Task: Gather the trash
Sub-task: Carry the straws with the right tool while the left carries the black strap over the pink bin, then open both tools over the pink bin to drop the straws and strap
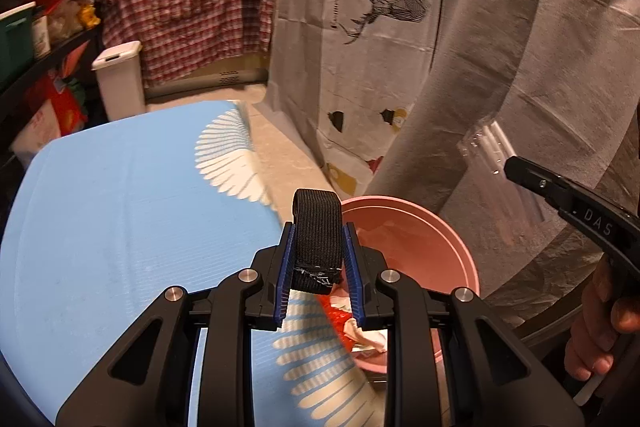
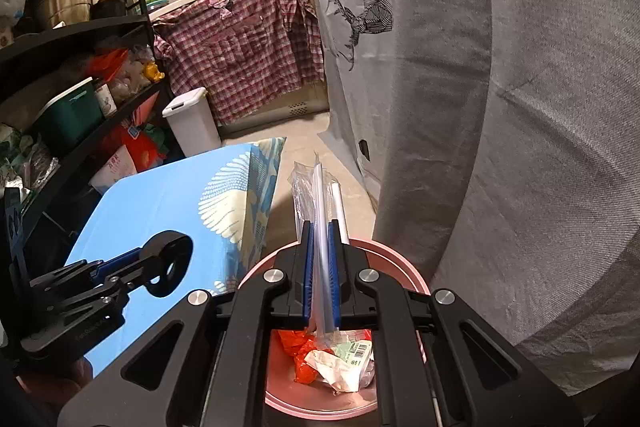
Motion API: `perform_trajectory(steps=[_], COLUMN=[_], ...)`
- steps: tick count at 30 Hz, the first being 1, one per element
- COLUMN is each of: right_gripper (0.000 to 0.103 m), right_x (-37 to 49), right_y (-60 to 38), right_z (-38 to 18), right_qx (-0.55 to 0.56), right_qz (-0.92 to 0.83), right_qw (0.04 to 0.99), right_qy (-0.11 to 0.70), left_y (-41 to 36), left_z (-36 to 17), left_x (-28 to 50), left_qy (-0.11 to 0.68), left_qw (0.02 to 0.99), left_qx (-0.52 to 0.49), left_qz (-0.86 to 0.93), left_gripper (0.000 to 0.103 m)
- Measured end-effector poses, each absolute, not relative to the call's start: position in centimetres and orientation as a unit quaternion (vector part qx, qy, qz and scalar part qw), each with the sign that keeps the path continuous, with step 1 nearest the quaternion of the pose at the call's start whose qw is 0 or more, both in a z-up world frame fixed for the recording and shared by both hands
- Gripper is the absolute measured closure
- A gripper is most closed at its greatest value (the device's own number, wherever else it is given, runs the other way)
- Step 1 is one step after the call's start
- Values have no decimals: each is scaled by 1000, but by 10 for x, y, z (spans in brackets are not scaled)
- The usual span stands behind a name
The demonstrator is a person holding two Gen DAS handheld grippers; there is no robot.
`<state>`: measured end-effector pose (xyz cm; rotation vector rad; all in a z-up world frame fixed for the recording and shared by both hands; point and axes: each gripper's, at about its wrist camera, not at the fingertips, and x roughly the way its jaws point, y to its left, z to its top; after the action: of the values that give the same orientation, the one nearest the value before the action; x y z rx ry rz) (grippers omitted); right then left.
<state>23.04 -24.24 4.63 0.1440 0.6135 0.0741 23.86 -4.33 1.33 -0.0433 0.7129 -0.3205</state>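
A pink bin (image 1: 424, 247) stands on the floor beside the blue table top (image 1: 120, 227). It holds a red wrapper (image 2: 300, 355) and crumpled white paper (image 2: 340, 367). My left gripper (image 1: 319, 231) is shut on a folded black woven strap (image 1: 318, 219), held above the table edge next to the bin's rim. My right gripper (image 2: 320, 227) is shut on a clear plastic sleeve of white straws (image 2: 316, 187), directly over the bin (image 2: 400, 267). The right wrist view shows the left gripper (image 2: 132, 263) with the strap loop (image 2: 168, 263) at lower left. The right gripper (image 1: 516, 169) and the sleeve (image 1: 488, 143) appear at right in the left wrist view.
A white lidded bin (image 2: 192, 123) stands on the floor by a black shelf rack (image 2: 80, 27) full of goods. A plaid shirt (image 1: 188, 7) hangs from the counter. Grey cloth (image 2: 540, 147) and a deer-print sheet (image 1: 360, 27) drape close on the right. A hand (image 1: 600, 327) grips the right handle.
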Motion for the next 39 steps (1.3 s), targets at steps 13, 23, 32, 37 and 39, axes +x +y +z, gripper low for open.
perform_trajectory(steps=[13, 23, 32, 37, 39], right_gripper=[95, 78, 53, 53, 51], right_x=[234, 242, 242, 240, 235], right_y=[-255, -249, -252, -252, -251], right_z=[41, 29, 24, 24, 27], right_qx=[93, 85, 83, 82, 77], right_qz=[31, 42, 28, 27, 26], right_qw=[945, 933, 931, 932, 935], right_qy=[312, 348, 353, 352, 346], left_y=[-32, -61, -60, -49, -46], left_z=[19, 1, -1, 6, 11], left_x=[245, 254, 247, 238, 234], left_qy=[334, 370, 366, 360, 356], left_qw=[927, 900, 903, 909, 911], left_qx=[-35, -29, -18, -17, -16], left_qz=[-168, -228, -225, -211, -208], left_gripper=[79, 74, 60, 60, 60])
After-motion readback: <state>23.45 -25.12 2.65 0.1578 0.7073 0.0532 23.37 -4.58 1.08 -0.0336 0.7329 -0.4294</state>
